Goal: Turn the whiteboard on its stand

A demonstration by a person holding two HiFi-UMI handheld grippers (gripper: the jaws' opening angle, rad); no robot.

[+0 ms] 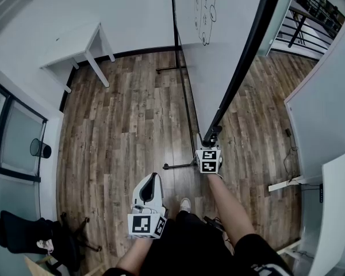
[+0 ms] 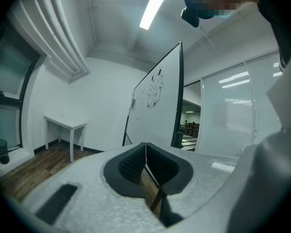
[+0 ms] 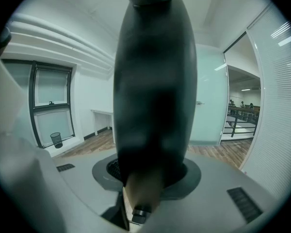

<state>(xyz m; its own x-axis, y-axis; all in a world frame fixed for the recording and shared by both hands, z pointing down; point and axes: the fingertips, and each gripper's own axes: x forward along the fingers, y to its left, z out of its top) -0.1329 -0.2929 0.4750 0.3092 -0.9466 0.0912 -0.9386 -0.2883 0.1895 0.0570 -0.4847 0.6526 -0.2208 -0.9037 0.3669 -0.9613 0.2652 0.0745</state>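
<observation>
The whiteboard (image 1: 218,50) stands edge-on to me on its wheeled black stand (image 1: 181,96), with a drawing near its top. My right gripper (image 1: 211,138) is shut on the board's black side frame (image 3: 153,81), which fills the space between its jaws in the right gripper view. My left gripper (image 1: 153,180) hangs lower left, apart from the board, shut with nothing in it. Its dark pads (image 2: 136,164) meet in a line in the left gripper view. Beyond them the whiteboard (image 2: 155,106) shows with its drawing.
A white table (image 1: 80,42) stands by the far wall and a black bin (image 1: 40,148) at the window on the left. A dark chair (image 1: 23,234) is at lower left. A white panel (image 1: 328,114) and a floor cable (image 1: 287,154) lie right. My shoe (image 1: 185,204) is near the stand's foot (image 1: 178,165).
</observation>
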